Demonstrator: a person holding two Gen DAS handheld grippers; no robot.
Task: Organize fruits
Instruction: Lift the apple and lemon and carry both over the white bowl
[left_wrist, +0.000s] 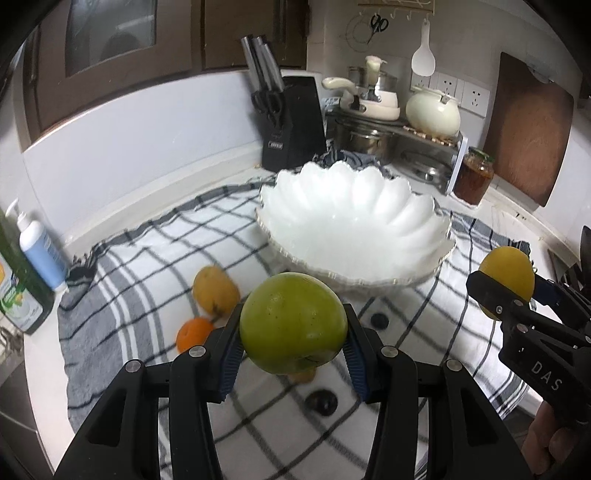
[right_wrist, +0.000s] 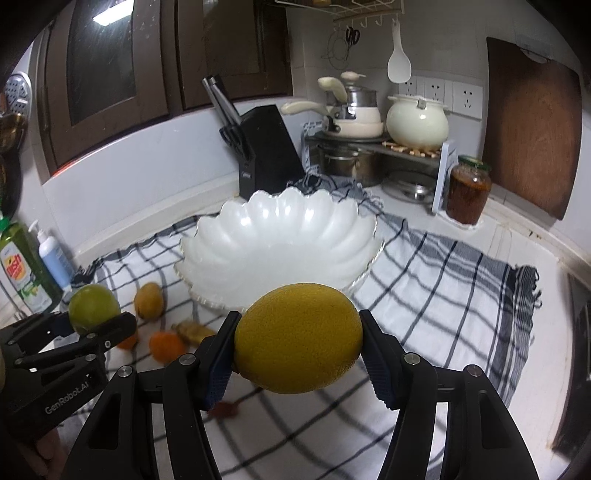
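My left gripper (left_wrist: 293, 325) is shut on a green apple (left_wrist: 293, 321), held above the checked cloth just in front of the white scalloped bowl (left_wrist: 424, 206). My right gripper (right_wrist: 297, 338) is shut on a yellow lemon (right_wrist: 299, 338), also held in front of the bowl (right_wrist: 229, 229), which has nothing in it. The right gripper with the lemon (left_wrist: 508, 275) shows at the right of the left wrist view. The left gripper with the apple (right_wrist: 94, 308) shows at the left of the right wrist view. A yellow mango (left_wrist: 216, 291) and an orange (left_wrist: 194, 334) lie on the cloth.
Two dark small fruits (left_wrist: 321, 402) lie on the checked cloth (left_wrist: 147, 258). A knife block (left_wrist: 291, 125), a pot rack (left_wrist: 399, 136) and a jar (left_wrist: 474, 177) stand behind the bowl. Soap bottles (left_wrist: 37, 251) stand at the left. A wooden board (left_wrist: 528, 125) leans at the right.
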